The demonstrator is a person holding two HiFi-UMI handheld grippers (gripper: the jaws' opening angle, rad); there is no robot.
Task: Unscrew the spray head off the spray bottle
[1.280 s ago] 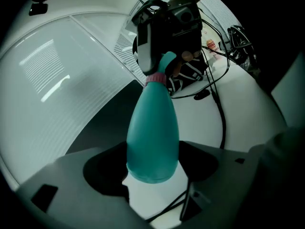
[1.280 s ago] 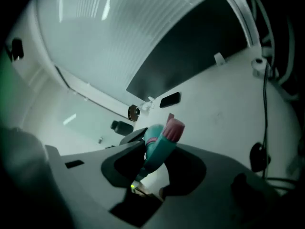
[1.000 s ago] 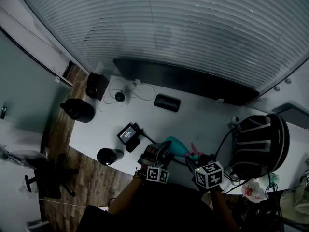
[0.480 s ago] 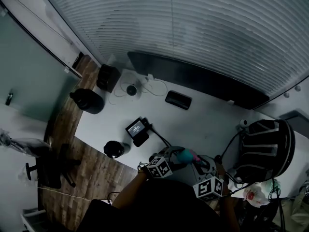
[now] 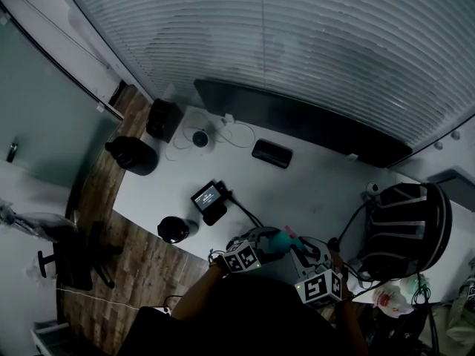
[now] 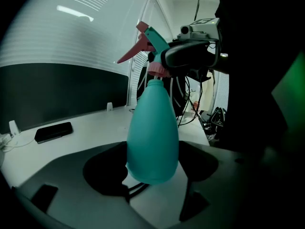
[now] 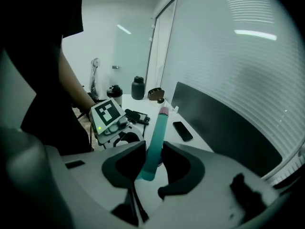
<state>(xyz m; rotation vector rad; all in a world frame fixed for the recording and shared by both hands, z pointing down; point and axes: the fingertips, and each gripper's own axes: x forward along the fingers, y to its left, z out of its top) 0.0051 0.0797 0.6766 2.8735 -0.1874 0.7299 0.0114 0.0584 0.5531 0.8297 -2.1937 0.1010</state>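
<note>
A teal spray bottle (image 6: pixel 152 128) stands upright between my left gripper's (image 6: pixel 152 162) jaws, which are shut on its lower body. Its spray head (image 6: pixel 151 41), teal with a pink trigger and collar, sits on the neck. My right gripper (image 6: pixel 190 56) clamps that head from the right. In the right gripper view the head (image 7: pixel 156 132) runs away from me between the jaws of the right gripper (image 7: pixel 153 159), which have just been closing on it. The left gripper (image 7: pixel 112 120) shows below it. In the head view the bottle (image 5: pixel 283 239) sits between both grippers at the table's near edge.
On the white table (image 5: pixel 319 184) lie a black phone (image 5: pixel 271 153), a small screen device (image 5: pixel 208 197) with a cable, a black cup (image 5: pixel 173 230) and a black jug (image 5: pixel 133 154). A dark panel (image 5: pixel 297 121) lines the far edge. A black bag (image 5: pixel 404 228) sits at the right.
Both grippers have rolled and their marker cubes now face differently. The bottle has swung from lying across to sitting between the two grippers. The right gripper has come lower in the picture.
</note>
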